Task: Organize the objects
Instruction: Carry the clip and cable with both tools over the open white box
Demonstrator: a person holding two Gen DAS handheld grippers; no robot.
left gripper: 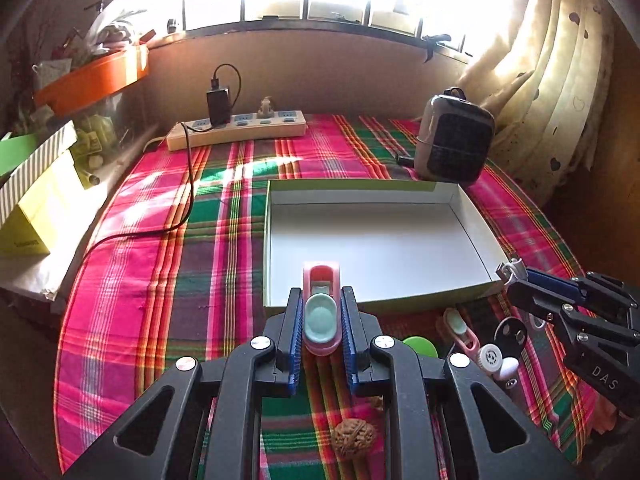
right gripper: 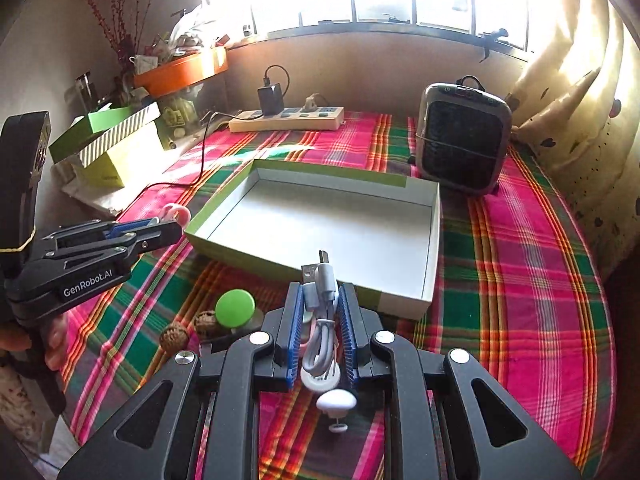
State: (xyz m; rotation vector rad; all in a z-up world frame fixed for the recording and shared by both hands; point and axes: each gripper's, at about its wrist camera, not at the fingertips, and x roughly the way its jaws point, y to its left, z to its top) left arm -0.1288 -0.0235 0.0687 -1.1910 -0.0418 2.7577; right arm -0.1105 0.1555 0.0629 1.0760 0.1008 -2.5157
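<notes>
My left gripper [left gripper: 321, 300] is shut on a pink clip with a teal pad [left gripper: 320, 314], held above the tartan cloth just before the near wall of the empty white box with green sides [left gripper: 380, 248]. My right gripper [right gripper: 320, 292] is shut on a coiled grey USB cable [right gripper: 322, 312], near the front right corner of the box [right gripper: 328, 220]. Each gripper shows in the other's view: the right gripper [left gripper: 514, 276] at the box's right corner, the left gripper [right gripper: 164, 228] at its left side with the pink clip [right gripper: 174, 212].
Loose items lie on the cloth in front of the box: a green disc [right gripper: 235, 308], two walnuts [right gripper: 174, 336], a white knob [right gripper: 336, 400], a second pink clip [left gripper: 460, 330]. A heater [right gripper: 464, 138] and a power strip [right gripper: 286, 118] stand behind the box. Boxes are stacked at left [left gripper: 36, 200].
</notes>
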